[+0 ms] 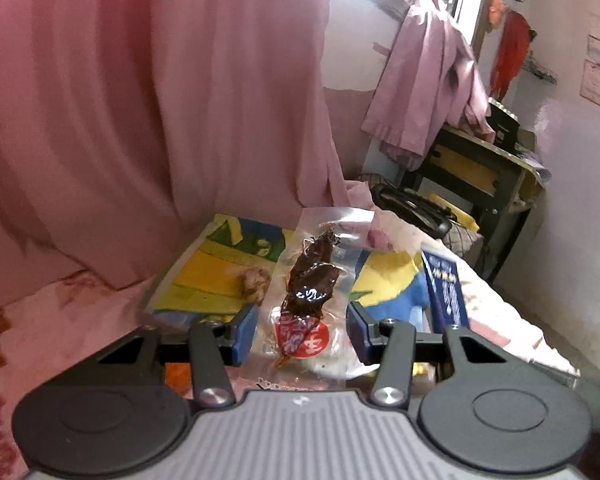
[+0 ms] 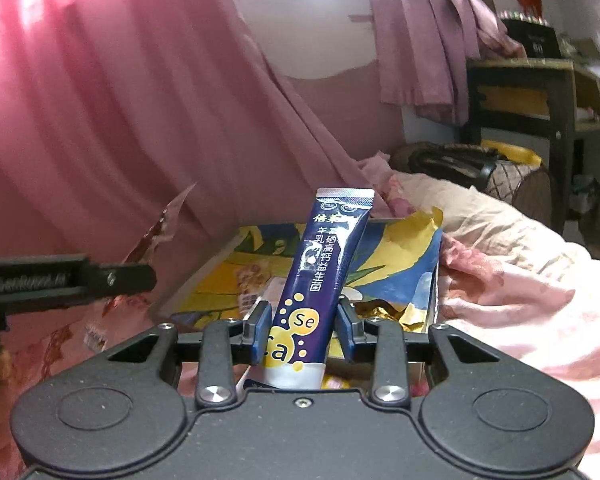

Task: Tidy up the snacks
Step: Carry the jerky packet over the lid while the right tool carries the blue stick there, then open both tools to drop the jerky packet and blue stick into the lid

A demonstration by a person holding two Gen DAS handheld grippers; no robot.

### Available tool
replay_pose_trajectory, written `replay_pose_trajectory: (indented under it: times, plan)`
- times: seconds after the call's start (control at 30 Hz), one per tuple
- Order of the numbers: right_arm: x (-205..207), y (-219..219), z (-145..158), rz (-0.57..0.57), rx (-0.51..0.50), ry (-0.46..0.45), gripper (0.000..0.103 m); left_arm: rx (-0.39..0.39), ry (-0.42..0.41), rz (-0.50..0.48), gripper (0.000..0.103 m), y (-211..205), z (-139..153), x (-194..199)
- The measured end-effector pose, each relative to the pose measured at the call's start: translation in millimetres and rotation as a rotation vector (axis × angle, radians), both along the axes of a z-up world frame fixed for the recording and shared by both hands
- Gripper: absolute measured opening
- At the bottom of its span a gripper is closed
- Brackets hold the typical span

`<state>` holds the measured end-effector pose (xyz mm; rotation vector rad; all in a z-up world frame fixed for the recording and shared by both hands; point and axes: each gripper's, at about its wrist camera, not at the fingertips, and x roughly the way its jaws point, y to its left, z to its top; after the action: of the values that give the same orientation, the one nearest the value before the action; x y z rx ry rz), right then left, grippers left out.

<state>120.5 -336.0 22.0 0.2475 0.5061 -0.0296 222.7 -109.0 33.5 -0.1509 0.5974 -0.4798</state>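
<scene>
My left gripper [image 1: 302, 330] is shut on a clear vacuum pack of dark braised meat [image 1: 312, 280] with a red round label, held above a colourful yellow-and-blue box [image 1: 208, 268]. My right gripper [image 2: 302, 330] is shut on a dark blue stick sachet [image 2: 324, 272] with yellow dots, held upright over the same box [image 2: 400, 256]. The sachet also shows at the right in the left wrist view [image 1: 444, 284]. The left gripper's body [image 2: 60, 280] and its pack's edge [image 2: 156, 232] show at the left in the right wrist view.
The box lies on a bed with a pink floral cover [image 2: 520, 312]. A pink curtain [image 1: 140, 100] hangs behind. A dark bag [image 1: 416, 208] and a wooden shelf [image 1: 480, 176] stand at the right. Gold wrappers [image 2: 384, 312] lie in the box.
</scene>
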Motion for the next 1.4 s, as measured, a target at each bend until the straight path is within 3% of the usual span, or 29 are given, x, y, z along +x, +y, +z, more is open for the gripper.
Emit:
replay_pose_trajectory:
  times: [0.1, 0.47, 0.83, 1.4]
  plan:
    - [14.9, -7.9, -4.3, -0.009, 0.003, -0.005, 0.037, -0.017, 0.049, 0.007, 0.053, -19.2, -3.7, 28.6]
    - [60.8, -41.5, -24.1, -0.051, 0.035, 0.046, 0.037, 0.080, 0.183, 0.010, 0.053, -83.6, -28.8, 90.4]
    - [77.0, -51.6, -44.2, -0.062, 0.030, 0.113, 0.037, 0.193, 0.247, -0.017, 0.053, -115.3, -55.1, 102.5]
    - [87.2, -50.9, -62.1, -0.030, 0.029, 0.196, 0.038, 0.251, 0.292, -0.030, 0.054, -120.3, -68.2, 100.7]
